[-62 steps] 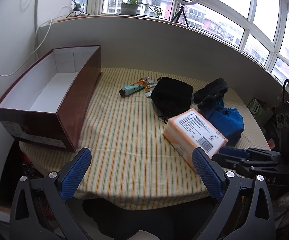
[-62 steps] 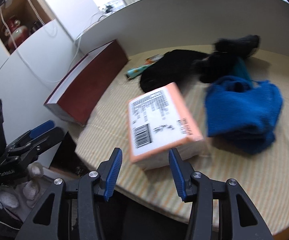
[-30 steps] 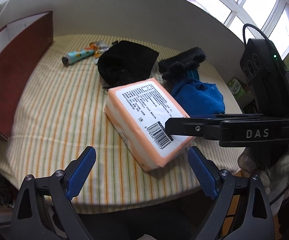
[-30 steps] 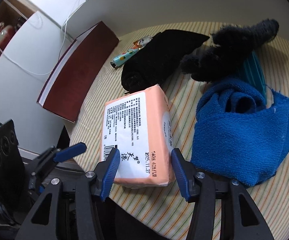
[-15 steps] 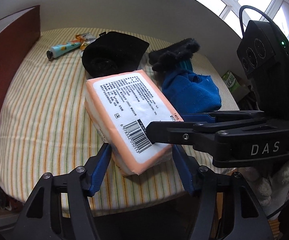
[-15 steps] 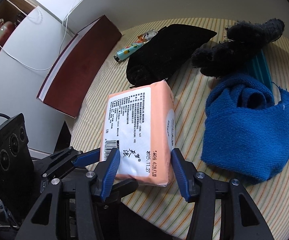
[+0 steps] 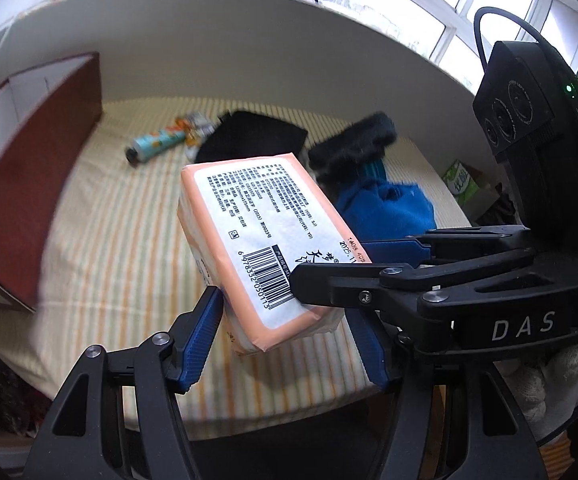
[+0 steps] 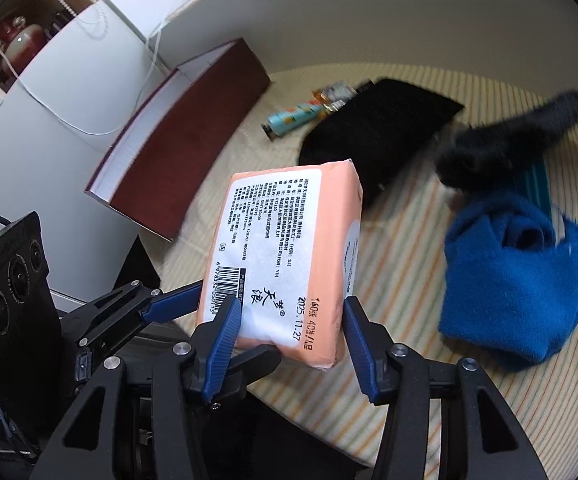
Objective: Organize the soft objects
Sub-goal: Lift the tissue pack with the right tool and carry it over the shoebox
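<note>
Left wrist view: the left gripper (image 7: 285, 334) pinches a soft peach-wrapped tissue pack (image 7: 257, 240) lifted above the near edge of the striped table (image 7: 101, 240); the yielding wrap could slip

Right wrist view: the right gripper (image 8: 291, 338) also clamps it; the maroon cardboard box (image 8: 185, 136) at the far-left corner hides its contents

Left tongs (image 7: 285, 334) and right tongs (image 8: 291, 334) clamped, angled downward, crossing.

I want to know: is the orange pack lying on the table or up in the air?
In the air: the orange pack hangs tilted above the striped cloth.
</note>
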A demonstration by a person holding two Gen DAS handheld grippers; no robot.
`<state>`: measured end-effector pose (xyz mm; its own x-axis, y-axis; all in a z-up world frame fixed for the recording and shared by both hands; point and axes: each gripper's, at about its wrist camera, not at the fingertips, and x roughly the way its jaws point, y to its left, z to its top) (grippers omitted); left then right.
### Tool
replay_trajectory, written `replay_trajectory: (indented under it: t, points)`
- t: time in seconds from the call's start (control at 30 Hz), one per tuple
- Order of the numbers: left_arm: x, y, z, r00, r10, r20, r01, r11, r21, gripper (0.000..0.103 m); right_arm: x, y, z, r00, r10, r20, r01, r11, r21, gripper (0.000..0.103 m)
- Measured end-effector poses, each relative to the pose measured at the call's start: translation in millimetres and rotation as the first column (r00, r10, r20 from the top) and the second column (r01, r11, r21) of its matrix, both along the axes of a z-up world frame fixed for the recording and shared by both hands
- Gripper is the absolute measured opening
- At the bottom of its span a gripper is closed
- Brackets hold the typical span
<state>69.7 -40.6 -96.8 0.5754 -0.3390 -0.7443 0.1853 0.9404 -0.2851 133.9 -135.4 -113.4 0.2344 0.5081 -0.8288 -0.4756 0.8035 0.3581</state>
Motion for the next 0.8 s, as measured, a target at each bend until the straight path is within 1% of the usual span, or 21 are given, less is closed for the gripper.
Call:
replay_trajectory:
  t: [0.23, 0.37, 0.47, 0.63, 0.8]
  points:
    - [2.6, 39.9, 35.4, 0.994, 0.057, 0.091, -0.059, 0.998, 0.027, 0.063, 7.0, 41.8, 38.5, 0.995, 0.064, 0.082, -0.066, 0.998, 0.019, 0.048]
    - [4.8, 69.2, 54.8, 0.985, 0.100, 0.143, -0.108, 0.993, 0.050, 0.063, 11.0, 72.8, 56.8, 0.986, 0.107, 0.130, -0.111, 0.994, 0.024, 0.048]
    - [6.1, 87.9, 63.2, 0.977, 0.130, 0.171, -0.143, 0.987, 0.069, 0.063, 15.4, 99.5, 68.6, 0.977, 0.145, 0.156, -0.151, 0.988, 0.031, 0.048]
    - [12.1, 123.7, 73.8, 0.960, 0.193, 0.205, -0.214, 0.973, 0.082, 0.063, 21.7, 139.1, 77.6, 0.964, 0.190, 0.186, -0.200, 0.979, 0.034, 0.048]
    - [20.0, 151.1, 75.0, 0.944, 0.242, 0.223, -0.268, 0.959, 0.094, 0.063, 34.9, 181.4, 79.7, 0.953, 0.229, 0.196, -0.241, 0.970, 0.036, 0.048]
